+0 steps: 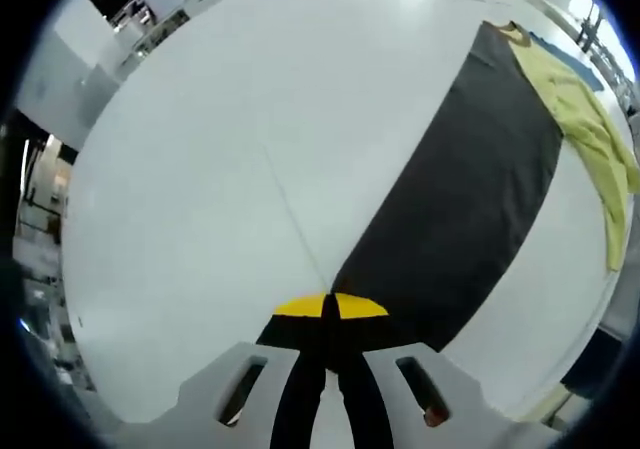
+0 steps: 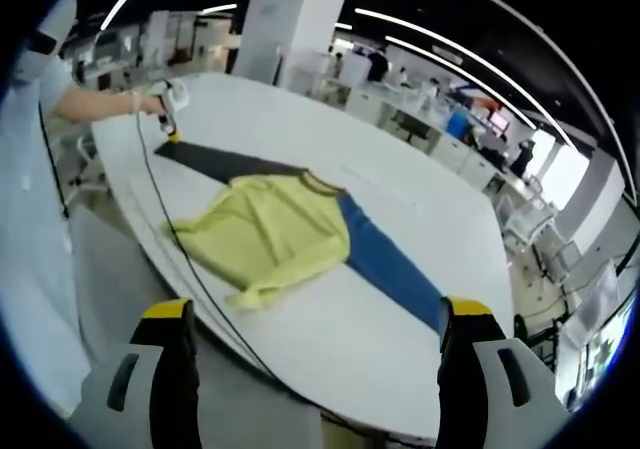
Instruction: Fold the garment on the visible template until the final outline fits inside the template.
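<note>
A pale yellow garment [image 2: 270, 234] lies crumpled across a long flat strip on the white table [image 2: 330, 129]. One half of the strip is dark grey [image 2: 215, 161], the other half blue [image 2: 390, 264]. My left gripper [image 1: 330, 307] is shut, its yellow tips meeting over the near end of the dark strip [image 1: 470, 189]. Whether it pinches the strip I cannot tell. The garment [image 1: 585, 119] lies at the strip's far end. In the right gripper view a hand holds the left gripper [image 2: 168, 109] at that same end. My right gripper [image 2: 315, 314] is open, off the table's near edge, with nothing between its fingers.
A black cable [image 2: 190, 269] trails from the left gripper along the table's near edge. A person's light sleeve [image 2: 30, 219] fills the left side. Desks, chairs and pillars stand beyond the table. Bare white table [image 1: 230, 139] spreads left of the dark strip.
</note>
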`<state>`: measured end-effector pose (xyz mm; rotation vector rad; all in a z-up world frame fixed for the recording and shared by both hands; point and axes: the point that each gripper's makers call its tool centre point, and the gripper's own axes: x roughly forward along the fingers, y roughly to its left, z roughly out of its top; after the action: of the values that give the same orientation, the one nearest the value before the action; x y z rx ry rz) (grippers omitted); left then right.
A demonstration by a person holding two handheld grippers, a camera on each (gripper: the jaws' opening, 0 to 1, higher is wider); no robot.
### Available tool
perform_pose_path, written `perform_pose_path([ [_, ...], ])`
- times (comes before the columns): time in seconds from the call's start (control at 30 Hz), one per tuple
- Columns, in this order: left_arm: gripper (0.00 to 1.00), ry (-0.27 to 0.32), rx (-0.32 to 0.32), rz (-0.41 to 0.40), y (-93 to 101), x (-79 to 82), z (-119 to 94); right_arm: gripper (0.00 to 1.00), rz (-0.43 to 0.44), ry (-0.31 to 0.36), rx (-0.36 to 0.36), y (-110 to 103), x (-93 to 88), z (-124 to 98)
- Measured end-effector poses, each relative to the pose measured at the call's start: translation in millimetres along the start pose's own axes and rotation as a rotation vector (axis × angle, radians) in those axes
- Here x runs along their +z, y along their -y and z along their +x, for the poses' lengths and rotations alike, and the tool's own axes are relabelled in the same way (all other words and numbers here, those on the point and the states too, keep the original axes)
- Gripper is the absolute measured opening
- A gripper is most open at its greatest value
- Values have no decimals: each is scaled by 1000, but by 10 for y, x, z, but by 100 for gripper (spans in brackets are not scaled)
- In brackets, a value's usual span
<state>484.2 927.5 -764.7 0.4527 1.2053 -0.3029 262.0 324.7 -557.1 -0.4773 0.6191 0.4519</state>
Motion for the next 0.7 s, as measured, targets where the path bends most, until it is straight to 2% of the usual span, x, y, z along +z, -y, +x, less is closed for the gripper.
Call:
perform_pose_path([
  [0.7, 0, -20, 5, 26, 26, -10, 32, 100, -3, 2, 0, 33, 7, 7],
])
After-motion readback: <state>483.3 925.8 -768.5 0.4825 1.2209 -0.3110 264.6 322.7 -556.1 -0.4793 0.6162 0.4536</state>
